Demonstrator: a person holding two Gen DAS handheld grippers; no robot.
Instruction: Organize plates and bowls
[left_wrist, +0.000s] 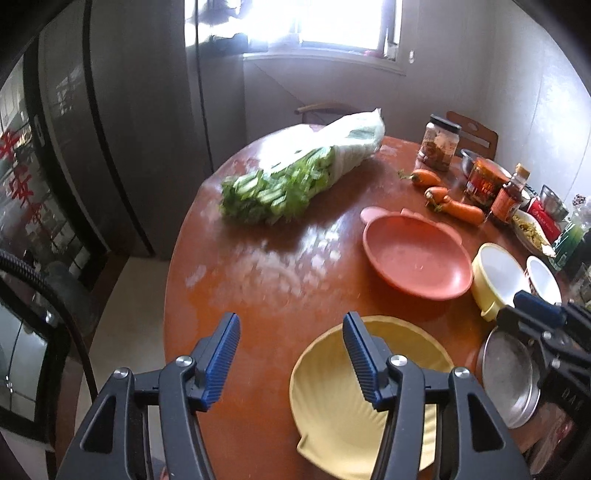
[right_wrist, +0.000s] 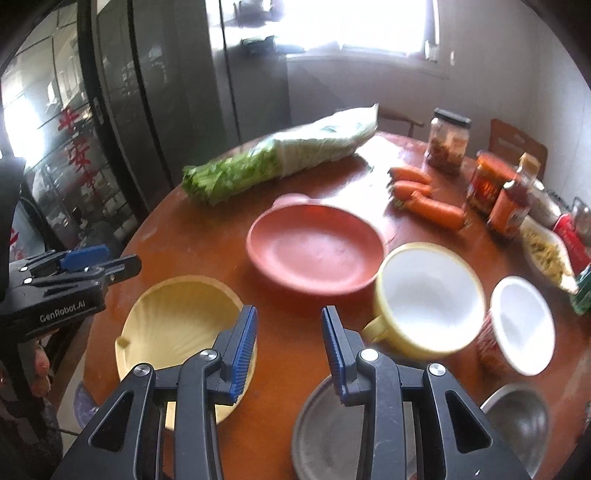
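Note:
A yellow shell-shaped plate (left_wrist: 343, 417) (right_wrist: 177, 328) lies at the table's near edge. A pink plate (left_wrist: 413, 258) (right_wrist: 314, 251) sits mid-table. A yellow bowl with a white inside (left_wrist: 498, 277) (right_wrist: 428, 299) and a small white bowl (left_wrist: 543, 280) (right_wrist: 521, 325) stand to its right. A metal plate (left_wrist: 506, 373) (right_wrist: 325, 432) and a metal bowl (right_wrist: 521, 421) sit nearest. My left gripper (left_wrist: 291, 354) is open and empty above the yellow plate's left rim. My right gripper (right_wrist: 290, 343) is open and empty between the yellow plate and the metal plate.
A bagged bunch of greens (left_wrist: 295, 173) (right_wrist: 273, 158) lies at the back of the round wooden table (left_wrist: 258, 280). Carrots (right_wrist: 424, 195), jars (right_wrist: 447, 140), a sauce bottle (right_wrist: 513, 199) and a dish of food (right_wrist: 546, 254) crowd the right side. A fridge (right_wrist: 155, 92) stands to the left.

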